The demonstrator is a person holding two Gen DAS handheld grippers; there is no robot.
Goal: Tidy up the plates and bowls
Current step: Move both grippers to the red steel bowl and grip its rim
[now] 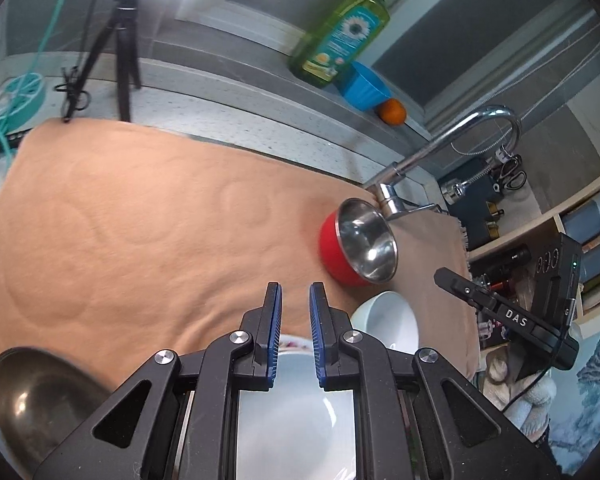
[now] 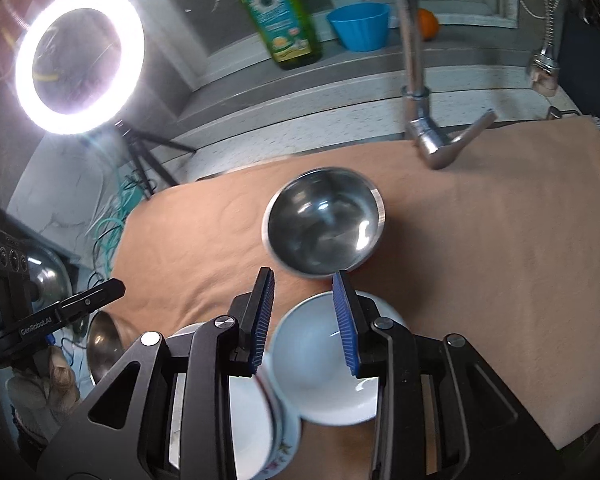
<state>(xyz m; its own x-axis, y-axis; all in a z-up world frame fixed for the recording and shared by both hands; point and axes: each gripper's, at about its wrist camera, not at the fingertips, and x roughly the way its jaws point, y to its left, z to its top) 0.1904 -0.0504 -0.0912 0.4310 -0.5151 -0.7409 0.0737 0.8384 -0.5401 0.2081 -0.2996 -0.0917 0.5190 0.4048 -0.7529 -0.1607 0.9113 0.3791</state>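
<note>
In the left wrist view, my left gripper (image 1: 295, 292) is open and empty above a white floral-rimmed plate (image 1: 300, 412) on the tan towel (image 1: 140, 220). A white bowl (image 1: 388, 320) lies right of it, a red steel-lined bowl (image 1: 360, 242) beyond, and a dark metal bowl (image 1: 32, 404) at lower left. In the right wrist view, my right gripper (image 2: 303, 280) is open and empty over the white bowl (image 2: 320, 360), which sits beside the floral plate (image 2: 256, 420). The steel-lined bowl (image 2: 324, 220) is just ahead. The dark metal bowl (image 2: 104, 344) is at left.
A chrome faucet (image 2: 416, 92) rises at the towel's far edge. A green soap bottle (image 1: 340, 36), blue bowl (image 1: 364, 84) and orange (image 1: 392, 112) sit on the sill. A ring light (image 2: 80, 56) on a tripod and teal cable (image 1: 16, 92) stand at left. Shelves (image 1: 580, 232) are at right.
</note>
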